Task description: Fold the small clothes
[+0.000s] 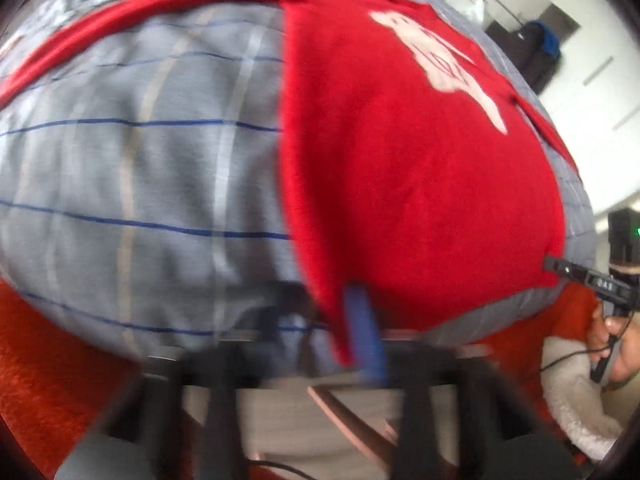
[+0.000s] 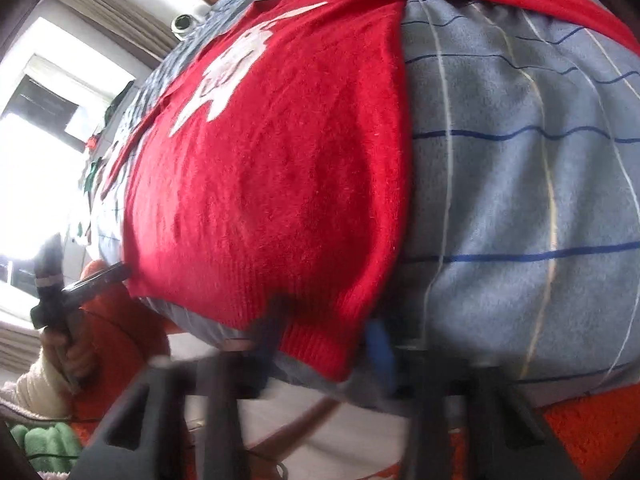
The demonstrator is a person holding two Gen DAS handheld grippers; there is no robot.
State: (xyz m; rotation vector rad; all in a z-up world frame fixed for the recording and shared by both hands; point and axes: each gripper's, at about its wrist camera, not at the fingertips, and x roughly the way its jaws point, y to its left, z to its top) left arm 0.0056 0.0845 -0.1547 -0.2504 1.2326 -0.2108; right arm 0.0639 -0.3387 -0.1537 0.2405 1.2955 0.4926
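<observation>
At the near edge of the bed, both grippers stand over the hem of the red sweater (image 1: pixel 420 184), one at each lower corner. The left gripper (image 1: pixel 320 320) has its jaws pressed together on the hem corner on its own side; its blue finger (image 1: pixel 366 332) lies against the red knit, though blur hides the exact bite. The right gripper (image 2: pixel 320 340) is likewise closed, pinching the ribbed hem corner (image 2: pixel 320 344) that hangs just over the bed's edge. Each hand holds the corner nearest to it; neither reaches across.

Beyond the grippers, the sweater lies flat on the blue checked bedcover (image 1: pixel 140 168), front side up. Its long axis runs away from the hem toward the far collar, with the white motif (image 1: pixel 440 60) on the chest. At the far end, one sleeve (image 1: pixel 120 16) stretches sideways across the cover.

Judgement: with both corners held, the fold likely turns on carrying the hem away from the person, along that axis, toward the collar.
</observation>
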